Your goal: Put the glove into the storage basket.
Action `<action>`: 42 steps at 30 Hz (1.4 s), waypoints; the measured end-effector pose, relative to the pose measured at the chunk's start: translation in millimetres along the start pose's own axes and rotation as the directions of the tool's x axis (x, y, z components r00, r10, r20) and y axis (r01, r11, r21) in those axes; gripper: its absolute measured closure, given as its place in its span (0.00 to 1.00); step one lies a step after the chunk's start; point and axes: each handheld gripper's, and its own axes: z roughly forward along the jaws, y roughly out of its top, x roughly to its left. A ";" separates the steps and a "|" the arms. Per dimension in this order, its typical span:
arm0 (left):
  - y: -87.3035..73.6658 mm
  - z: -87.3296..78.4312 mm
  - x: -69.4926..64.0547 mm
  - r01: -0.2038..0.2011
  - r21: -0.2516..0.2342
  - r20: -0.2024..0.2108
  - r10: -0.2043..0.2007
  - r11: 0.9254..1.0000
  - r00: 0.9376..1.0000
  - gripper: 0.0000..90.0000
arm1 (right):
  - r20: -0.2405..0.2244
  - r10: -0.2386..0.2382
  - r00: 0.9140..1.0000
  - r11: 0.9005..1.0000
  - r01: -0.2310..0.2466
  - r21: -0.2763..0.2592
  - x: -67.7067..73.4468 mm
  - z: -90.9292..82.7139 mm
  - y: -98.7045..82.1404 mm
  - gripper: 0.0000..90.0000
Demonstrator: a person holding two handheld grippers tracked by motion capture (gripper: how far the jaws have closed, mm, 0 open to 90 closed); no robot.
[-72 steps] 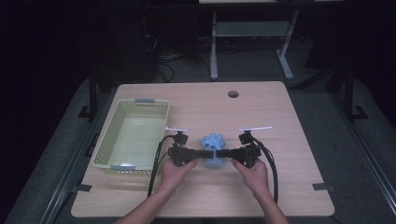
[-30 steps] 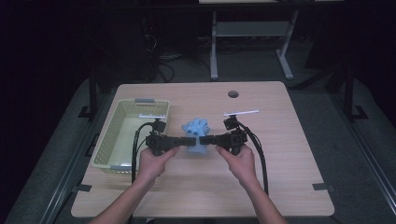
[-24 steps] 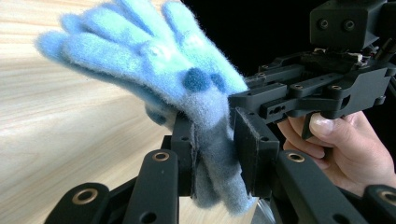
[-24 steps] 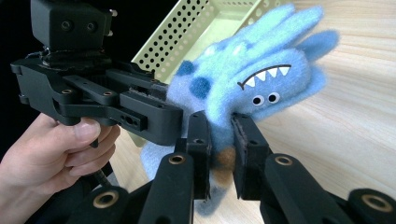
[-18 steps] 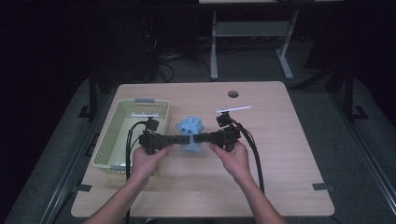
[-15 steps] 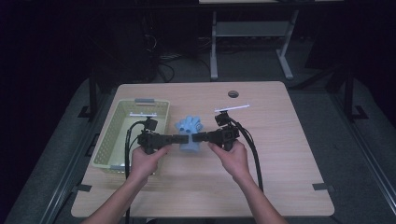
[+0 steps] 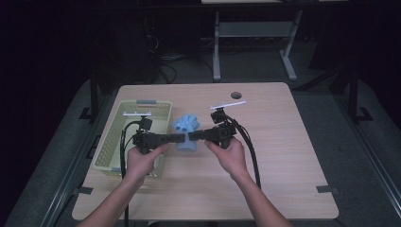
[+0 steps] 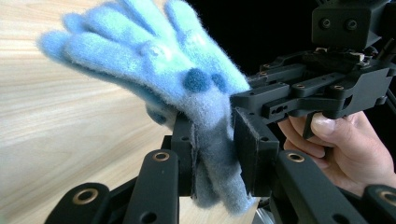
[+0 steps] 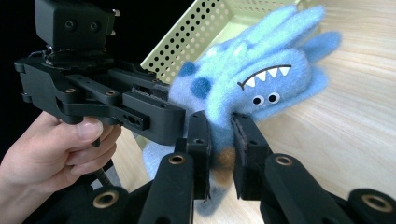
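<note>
Both grippers, left gripper (image 7: 182, 137) and right gripper (image 7: 194, 136), clench the blue glove (image 7: 186, 124) beside the basket (image 7: 112, 137).

1. No readable text, labels, brands, numbers or signs in the high view or either gripper view.
2. Blue plush glove (image 9: 261, 79): stitched face only (teeth, eyes), no lettering.
3. Black gripper bodies, green perforated basket (image 7: 118, 142), wooden table (image 7: 283, 156): no markings legible.
</note>
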 end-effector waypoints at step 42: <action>0.6 -68.5 32.9 0.008 -0.028 -0.074 -0.010 1.000 0.997 0.79 | -0.080 -0.038 0.996 0.999 0.040 0.023 27.5 70.5 24.9 0.88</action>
